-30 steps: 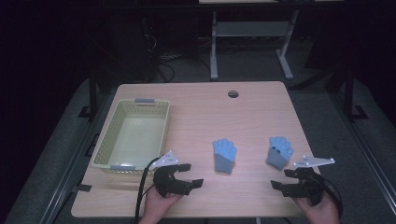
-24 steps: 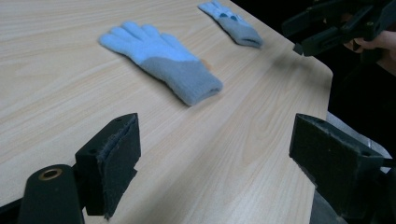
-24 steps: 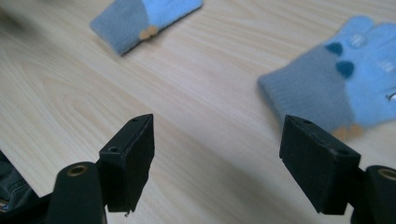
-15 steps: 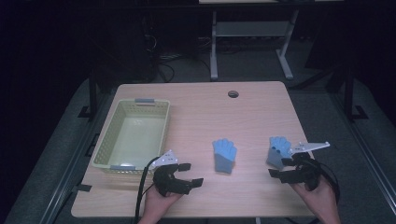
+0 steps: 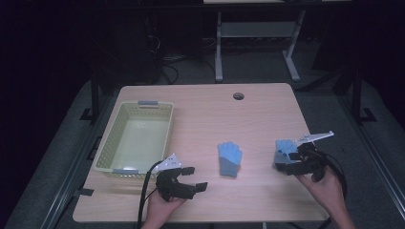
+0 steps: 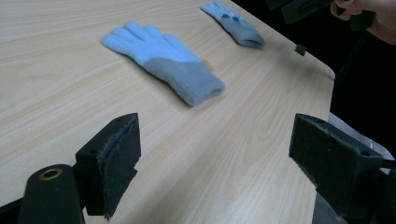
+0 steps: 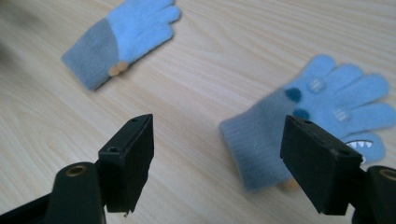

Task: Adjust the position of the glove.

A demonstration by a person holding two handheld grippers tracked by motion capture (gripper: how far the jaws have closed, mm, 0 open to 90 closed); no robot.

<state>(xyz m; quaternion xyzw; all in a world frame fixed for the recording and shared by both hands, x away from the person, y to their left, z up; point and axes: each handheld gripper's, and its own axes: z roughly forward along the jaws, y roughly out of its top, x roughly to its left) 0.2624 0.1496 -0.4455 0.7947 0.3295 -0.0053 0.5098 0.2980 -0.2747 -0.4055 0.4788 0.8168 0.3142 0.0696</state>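
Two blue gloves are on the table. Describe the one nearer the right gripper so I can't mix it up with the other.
On the wooden table, look toward its right edge, where the right gripper hovers, jaws open. The glove with the face lies just beyond it, with dark blue dots and a toothy mouth; the plain glove mid-table has none.

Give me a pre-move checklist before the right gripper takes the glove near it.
1. Right gripper open: ok, jaws stand wide apart in the right gripper view.
2. Right glove lined up: ok, its cuff lies between the jaws, though nearer one of them.
3. Glove lying flat and free: ok, nothing rests on it.
4. Middle glove out of the way: ok, it lies apart on the table.
5. Left gripper clear: ok, open, empty, near the table's front edge.
6. Basket ready to receive: ok, it looks empty.
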